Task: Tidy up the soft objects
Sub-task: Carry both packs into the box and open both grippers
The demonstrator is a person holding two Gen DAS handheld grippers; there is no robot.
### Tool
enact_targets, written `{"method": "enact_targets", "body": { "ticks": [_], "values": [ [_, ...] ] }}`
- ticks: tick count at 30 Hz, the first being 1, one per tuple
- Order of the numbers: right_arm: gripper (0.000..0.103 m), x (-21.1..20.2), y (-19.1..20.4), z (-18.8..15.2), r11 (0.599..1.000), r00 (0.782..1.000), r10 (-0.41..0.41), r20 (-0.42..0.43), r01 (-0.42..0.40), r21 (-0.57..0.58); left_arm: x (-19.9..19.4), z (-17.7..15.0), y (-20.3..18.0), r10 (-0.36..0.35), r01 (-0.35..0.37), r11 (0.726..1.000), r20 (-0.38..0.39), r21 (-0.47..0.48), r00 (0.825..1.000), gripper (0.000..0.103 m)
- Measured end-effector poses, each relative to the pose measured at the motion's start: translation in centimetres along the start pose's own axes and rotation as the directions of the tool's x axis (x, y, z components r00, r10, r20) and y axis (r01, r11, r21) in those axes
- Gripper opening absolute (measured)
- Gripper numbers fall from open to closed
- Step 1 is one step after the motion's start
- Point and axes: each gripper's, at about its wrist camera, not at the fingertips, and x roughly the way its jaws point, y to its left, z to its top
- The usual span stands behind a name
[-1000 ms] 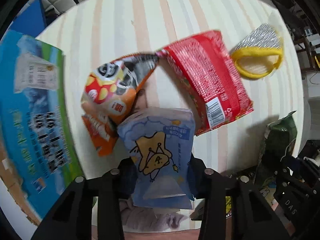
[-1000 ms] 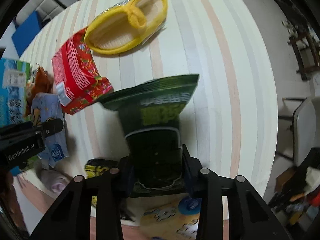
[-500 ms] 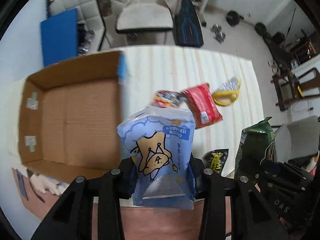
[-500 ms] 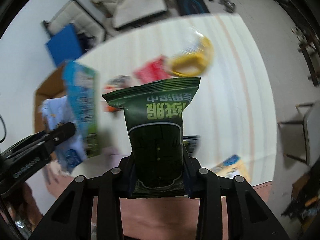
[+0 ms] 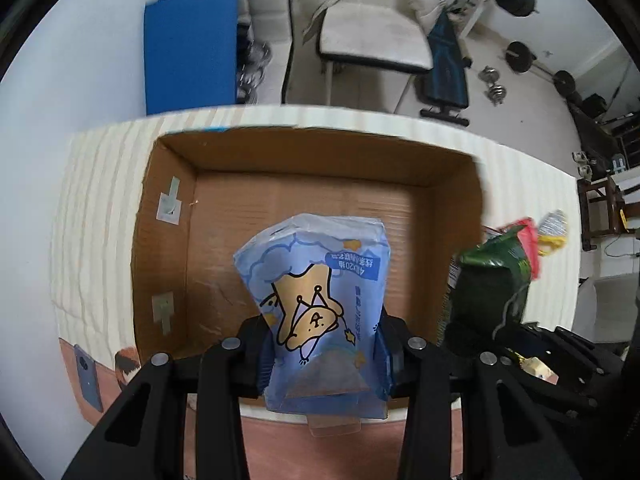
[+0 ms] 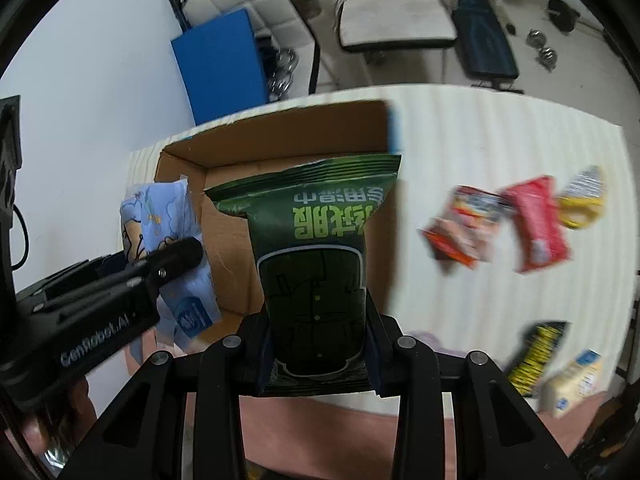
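Observation:
My left gripper is shut on a blue tissue pack with a yellow cartoon star, held above the open cardboard box. My right gripper is shut on a dark green snack bag, held over the box's right part. The green bag also shows in the left wrist view, right of the box. The blue pack and the left gripper show in the right wrist view, at the left.
The box stands on a striped table. Right of it lie an orange snack bag, a red bag and a yellow slipper. A black-yellow packet and a pale pack lie near the front edge. Chairs stand beyond.
Both grippers have lifted their packs off the table and swung left. They were over the scattered items; now they hang over the open box.

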Motion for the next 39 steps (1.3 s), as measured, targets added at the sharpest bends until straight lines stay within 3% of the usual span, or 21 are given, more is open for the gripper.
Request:
{"method": "enact_targets", "body": {
  "ticks": [7,17,19,21,22,24,26,28,39],
  "values": [
    [0.039,9.1,2.6,4.6,0.998,0.995,-0.05,-0.081,0.053,0.026,7.8,4.2,4.6,-0.032,0.03,0.999,-0.118,-0.013,0.993,0.037],
    [0.04,13.7,3.0,6.6,0.995,0.988,-0.1,-0.118,0.103,0.02,11.4,6.3,4.4,-0.044,0.054,0.997,-0.179,0.05,0.983,0.044],
    [0.048,13.9,3.1,6.9,0.994,0.987,-0.107,-0.118,0.11,0.019,11.5,6.3,4.4,-0.048,0.059,0.997,-0.193,0.05,0.98,0.055],
    [0.087,13.6,2.8,6.7,0.992,0.986,-0.121,-0.118,0.124,0.022,11.2,6.1,4.3,-0.038,0.051,0.997,-0.192,0.06,0.981,0.067],
    [0.092,13.7,2.9,7.1,0.991,0.985,-0.127,-0.116,0.13,0.02,10.9,5.9,4.3,-0.027,0.04,0.997,-0.184,0.063,0.983,0.079],
    [0.094,13.1,2.8,6.7,0.99,0.984,-0.141,-0.111,0.144,0.015,10.2,5.6,4.4,-0.036,0.047,0.997,-0.165,0.06,0.986,0.087],
    [0.094,13.0,2.9,6.6,0.986,0.98,-0.163,-0.11,0.165,0.005,9.5,5.2,4.6,-0.046,0.054,0.997,-0.155,0.053,0.987,0.089],
    [0.102,12.7,3.0,6.0,0.983,0.977,-0.183,-0.11,0.184,0.001,8.8,4.7,4.7,-0.028,0.037,0.998,-0.138,0.059,0.99,0.09],
    [0.103,9.2,4.2,1.5,0.973,0.971,-0.233,-0.062,0.233,-0.008,3.6,-0.6,6.4,0.026,-0.026,0.998,-0.012,0.052,1.0,0.09]
  ]
}}
